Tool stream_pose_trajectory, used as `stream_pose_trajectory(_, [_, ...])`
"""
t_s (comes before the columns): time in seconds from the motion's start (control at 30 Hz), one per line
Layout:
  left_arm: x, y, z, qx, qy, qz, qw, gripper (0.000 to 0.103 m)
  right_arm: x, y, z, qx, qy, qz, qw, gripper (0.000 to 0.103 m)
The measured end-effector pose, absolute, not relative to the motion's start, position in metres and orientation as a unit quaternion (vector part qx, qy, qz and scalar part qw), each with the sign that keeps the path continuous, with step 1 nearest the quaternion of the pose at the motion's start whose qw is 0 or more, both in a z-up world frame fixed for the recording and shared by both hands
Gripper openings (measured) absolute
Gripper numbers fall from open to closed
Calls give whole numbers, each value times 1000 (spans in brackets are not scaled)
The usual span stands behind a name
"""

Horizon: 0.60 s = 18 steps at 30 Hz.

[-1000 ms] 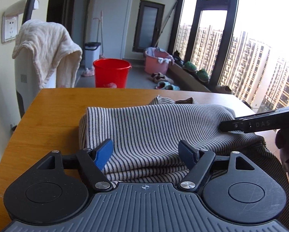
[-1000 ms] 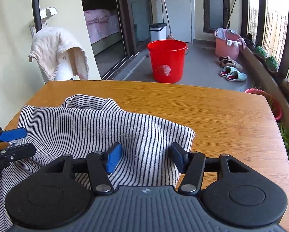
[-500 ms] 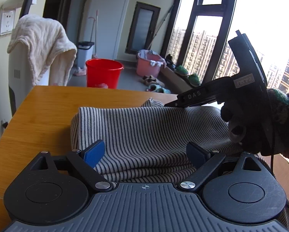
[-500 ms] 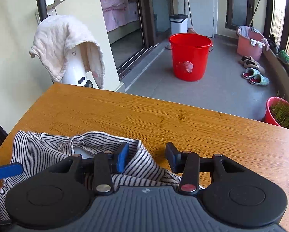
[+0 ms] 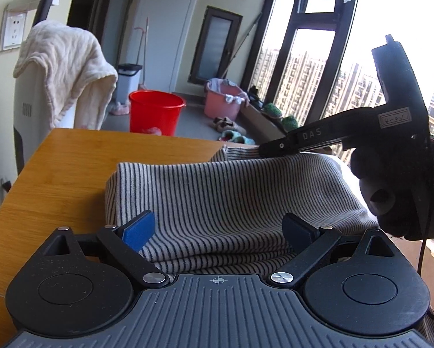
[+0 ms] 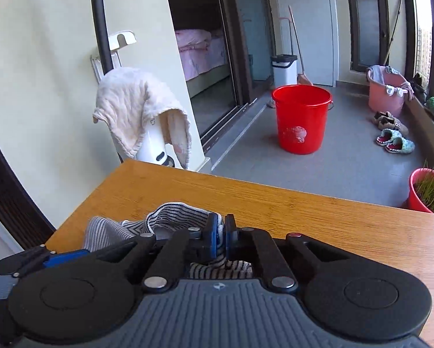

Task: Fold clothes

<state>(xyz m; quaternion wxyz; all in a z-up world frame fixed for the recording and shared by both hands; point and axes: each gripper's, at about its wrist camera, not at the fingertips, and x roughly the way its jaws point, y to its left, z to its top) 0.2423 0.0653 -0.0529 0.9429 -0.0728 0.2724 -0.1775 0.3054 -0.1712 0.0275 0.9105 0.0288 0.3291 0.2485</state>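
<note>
Between the shut right claw (image 6: 224, 233) pads sits striped garment (image 6: 170, 213) fabric.

The left gripper (image 5: 218, 229) hangs low over the near edge of the tabletop (image 5: 72, 168), angled downward, its blue-padded fingers (image 5: 138, 230) spread wide and having just opened further, with striped cloth (image 5: 217, 197) lying between them but not pressed. The right gripper (image 6: 225, 233), tilted downward near the tabletop's far edge, has just closed its jaws, pinching a bunched fold of the cloth between the pads. Seen from the left wrist, a dark-gloved right hand (image 5: 396, 191) grasps the right gripper's handle, raised above the cloth at the tabletop's right side.
</note>
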Motion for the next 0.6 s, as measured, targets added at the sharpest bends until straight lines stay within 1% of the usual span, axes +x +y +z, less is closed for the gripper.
stream_pose_trajectory(0.07, [239, 71, -47, -79, 263, -165, 947, 98, 278, -180, 29, 52, 328, 264, 906, 5])
stream_pose_trajectory(0.17, [237, 88, -33, -113, 248, -154, 950, 98, 246, -189, 9, 83, 352, 272, 892, 5])
stream_pose_trajectory(0.23, [237, 102, -23, -147, 238, -149, 949, 99, 228, -189, -11, 84, 360, 271, 889, 5])
stream_pose_trajectory(0.33, [237, 115, -13, -176, 232, -146, 945, 101, 207, -185, -24, 75, 342, 268, 898, 5])
stream_pose_trajectory(0.47, [242, 113, 0, -178, 233, -157, 943, 102, 197, -184, -26, 74, 329, 264, 904, 5])
stream_pose_trajectory(0.6, [251, 94, 9, -146, 235, -177, 944, 103, 190, -188, -29, 81, 325, 264, 905, 5])
